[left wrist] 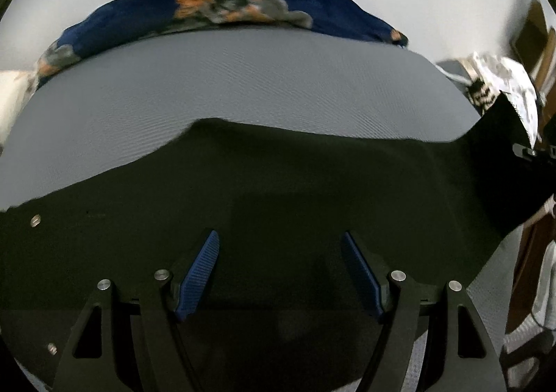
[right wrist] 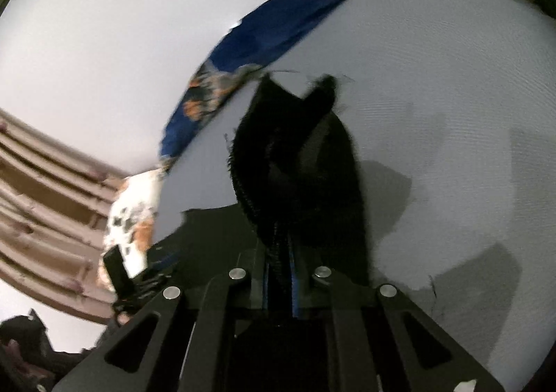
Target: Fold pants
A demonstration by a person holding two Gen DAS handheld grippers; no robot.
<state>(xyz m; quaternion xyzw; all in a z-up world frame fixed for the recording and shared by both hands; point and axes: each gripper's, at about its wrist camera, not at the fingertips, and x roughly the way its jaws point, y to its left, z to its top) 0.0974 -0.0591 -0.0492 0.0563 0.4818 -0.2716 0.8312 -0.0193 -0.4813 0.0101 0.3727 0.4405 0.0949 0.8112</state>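
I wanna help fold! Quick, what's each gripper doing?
Left gripper: open, over the black pants, holding nothing.
Right gripper: shut on the pants' edge.

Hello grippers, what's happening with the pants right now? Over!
Left gripper open above flat black fabric pants. Right gripper shut on a bunched pants edge, lifted off the grey mat. Nothing in the way.

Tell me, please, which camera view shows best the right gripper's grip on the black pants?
The right wrist view: the right gripper is shut on a raised fold of the black pants. The left wrist view shows only its tip at the frame's right edge.
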